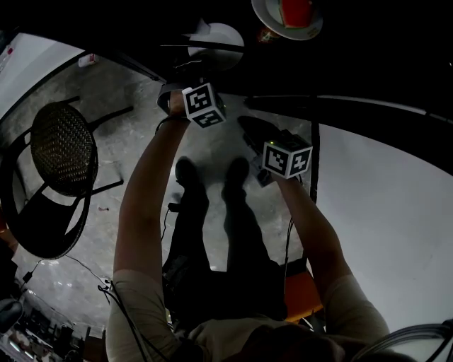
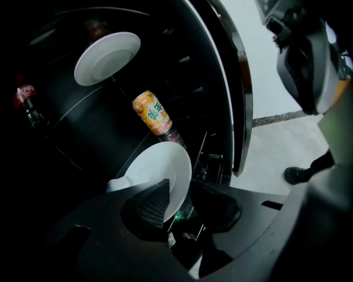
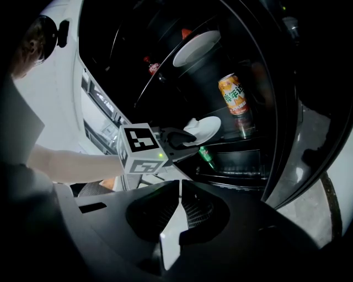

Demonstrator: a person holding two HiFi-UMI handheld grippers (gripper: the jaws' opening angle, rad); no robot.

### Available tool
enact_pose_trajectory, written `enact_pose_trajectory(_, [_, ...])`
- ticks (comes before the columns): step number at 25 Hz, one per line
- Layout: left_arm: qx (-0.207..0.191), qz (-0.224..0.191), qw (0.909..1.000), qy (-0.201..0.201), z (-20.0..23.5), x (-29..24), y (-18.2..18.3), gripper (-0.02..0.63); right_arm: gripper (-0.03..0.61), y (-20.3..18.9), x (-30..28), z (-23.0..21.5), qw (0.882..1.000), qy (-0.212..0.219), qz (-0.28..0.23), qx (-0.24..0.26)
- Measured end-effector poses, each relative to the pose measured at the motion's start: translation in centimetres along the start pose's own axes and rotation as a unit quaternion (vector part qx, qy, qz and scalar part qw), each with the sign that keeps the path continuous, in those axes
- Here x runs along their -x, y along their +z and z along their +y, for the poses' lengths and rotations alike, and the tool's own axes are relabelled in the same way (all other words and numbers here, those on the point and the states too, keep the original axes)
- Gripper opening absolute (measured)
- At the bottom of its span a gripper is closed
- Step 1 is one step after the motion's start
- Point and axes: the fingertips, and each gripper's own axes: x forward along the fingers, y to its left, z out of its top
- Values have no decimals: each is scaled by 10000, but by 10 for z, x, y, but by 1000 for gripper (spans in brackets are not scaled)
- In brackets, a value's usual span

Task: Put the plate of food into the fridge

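Note:
A white plate [image 2: 160,171] hangs tilted just inside the open dark fridge [image 2: 223,82], with a pale lump [image 2: 117,184] at its low left edge. My left gripper [image 2: 177,185] is shut on its rim, one ribbed pad [image 2: 150,205] lying across the plate's face. The right gripper view shows that gripper [image 3: 186,137] holding the plate [image 3: 207,126] over a lower shelf. My right gripper [image 3: 180,183] hangs back outside the fridge, shut, with nothing seen in it. In the head view both marker cubes [image 1: 204,104] [image 1: 287,157] point at the dark fridge.
Inside the fridge are an orange can [image 2: 151,113], a second white plate [image 2: 107,58] on an upper shelf, a cola bottle [image 2: 25,99] and a green bottle [image 3: 205,157]. A plate with red food [image 1: 287,18] sits at the top. A wicker chair [image 1: 60,152] stands on the left.

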Motion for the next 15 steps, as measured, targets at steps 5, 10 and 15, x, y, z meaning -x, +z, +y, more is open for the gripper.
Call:
enact_pose_trajectory(5, [-15,-3,10000,-1,0,-3,0,125,28,2,4,-5,10000,13,-45,18])
enact_pose_trajectory(10, [236,-3,9996,-135,-4,-4,1,133,28,7,4,-7,9999,-2,-100,66])
enact_pose_trajectory(15, [337,-102,9992,-208,-14,7,3,164,28,6,0,-3,9996,152,38,215])
